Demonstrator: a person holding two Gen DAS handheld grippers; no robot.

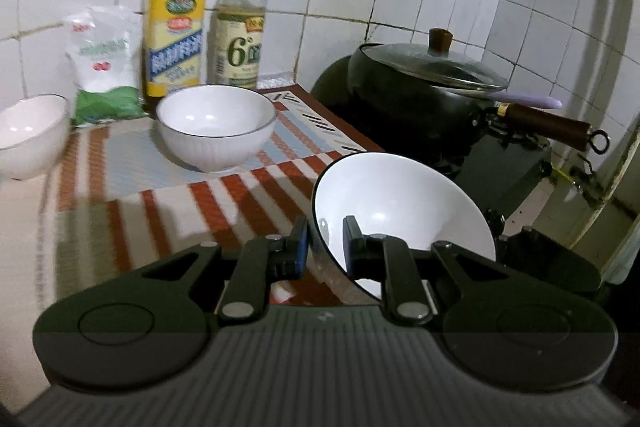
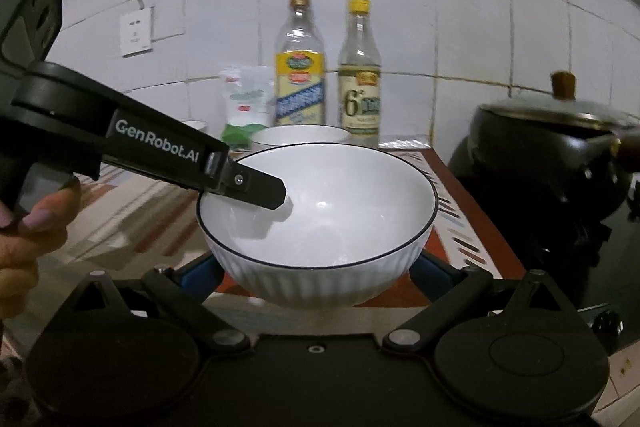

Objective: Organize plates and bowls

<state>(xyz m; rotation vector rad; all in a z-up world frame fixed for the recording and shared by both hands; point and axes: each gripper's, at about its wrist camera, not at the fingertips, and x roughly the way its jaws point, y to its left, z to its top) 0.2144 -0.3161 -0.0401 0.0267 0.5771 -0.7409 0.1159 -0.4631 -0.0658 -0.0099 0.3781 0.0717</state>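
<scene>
My left gripper is shut on the rim of a white bowl with a dark rim line, one finger inside it and one outside; the bowl is tilted above the patterned mat. In the right wrist view the same bowl sits between the wide-open fingers of my right gripper, and the left gripper reaches in from the left over its rim. A second white bowl stands on the mat near the bottles and also shows in the right wrist view. A third white bowl is at the left edge.
Two bottles and a white-and-green bag stand against the tiled wall. A black lidded pot with a wooden handle sits on the stove to the right. The patterned mat covers the counter.
</scene>
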